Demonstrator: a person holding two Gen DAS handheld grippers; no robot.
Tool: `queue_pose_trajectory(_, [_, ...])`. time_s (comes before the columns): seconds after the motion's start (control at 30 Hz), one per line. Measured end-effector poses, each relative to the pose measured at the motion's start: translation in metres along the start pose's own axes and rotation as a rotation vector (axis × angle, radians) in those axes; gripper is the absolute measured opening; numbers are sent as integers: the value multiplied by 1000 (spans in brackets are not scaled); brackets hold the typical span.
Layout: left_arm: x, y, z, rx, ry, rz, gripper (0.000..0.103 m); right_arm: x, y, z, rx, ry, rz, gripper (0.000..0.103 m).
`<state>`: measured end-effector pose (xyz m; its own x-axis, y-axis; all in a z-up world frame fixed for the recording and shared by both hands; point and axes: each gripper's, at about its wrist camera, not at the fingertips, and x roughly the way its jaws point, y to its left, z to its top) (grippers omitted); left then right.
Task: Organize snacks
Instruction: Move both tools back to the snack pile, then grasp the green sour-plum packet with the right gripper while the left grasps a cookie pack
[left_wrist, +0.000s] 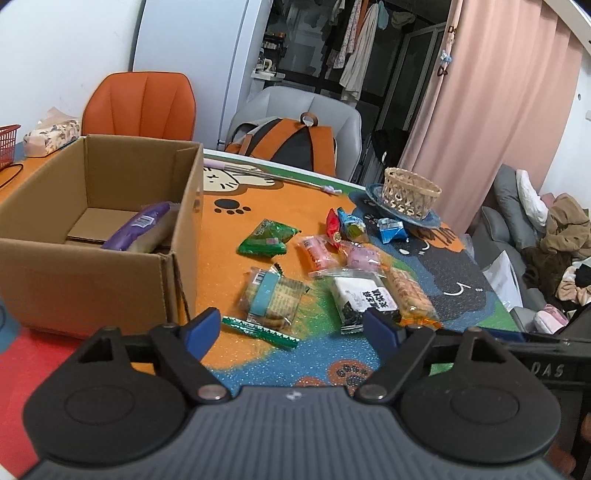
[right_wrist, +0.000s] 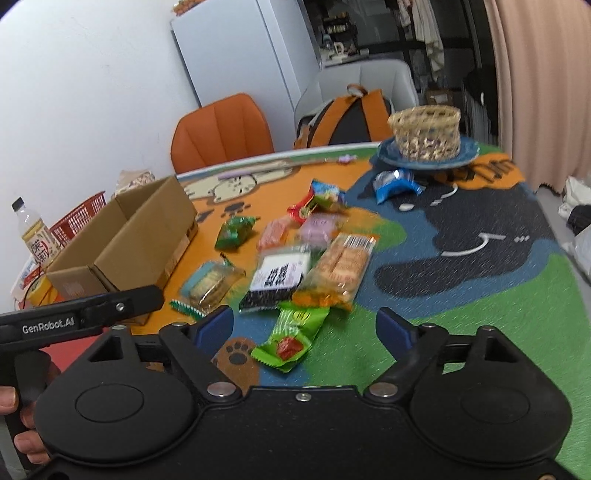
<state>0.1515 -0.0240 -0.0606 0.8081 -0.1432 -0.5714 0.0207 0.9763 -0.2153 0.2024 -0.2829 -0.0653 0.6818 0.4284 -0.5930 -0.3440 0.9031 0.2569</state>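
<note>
Snack packets are scattered loose on the mat, beside the cardboard box, where one purple packet is already stowed. Left gripper and right gripper are held wide open, empty, poised over the pile.

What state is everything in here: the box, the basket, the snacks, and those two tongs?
Box: open, one purple pack inside.
Basket: upright on blue plate.
Snacks: sealed, loose on the mat.
Bottle: upright, capped.
Left tongs: open, holding nothing.
Right tongs: open, holding nothing.
</note>
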Motion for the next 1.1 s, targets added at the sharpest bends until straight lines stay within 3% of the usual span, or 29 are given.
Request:
queue_pose_trajectory(0.3, [17, -4, 2, 21, 3, 9, 72, 27, 3, -5, 16, 60, -7, 61])
queue_pose_trajectory(0.47, [25, -11, 3, 33, -3, 20, 71, 31, -1, -8, 29, 85, 11, 34])
queue_pose_trajectory(1.1, [56, -16, 3, 34, -39, 107, 71, 14, -21, -1, 51, 24, -81, 31])
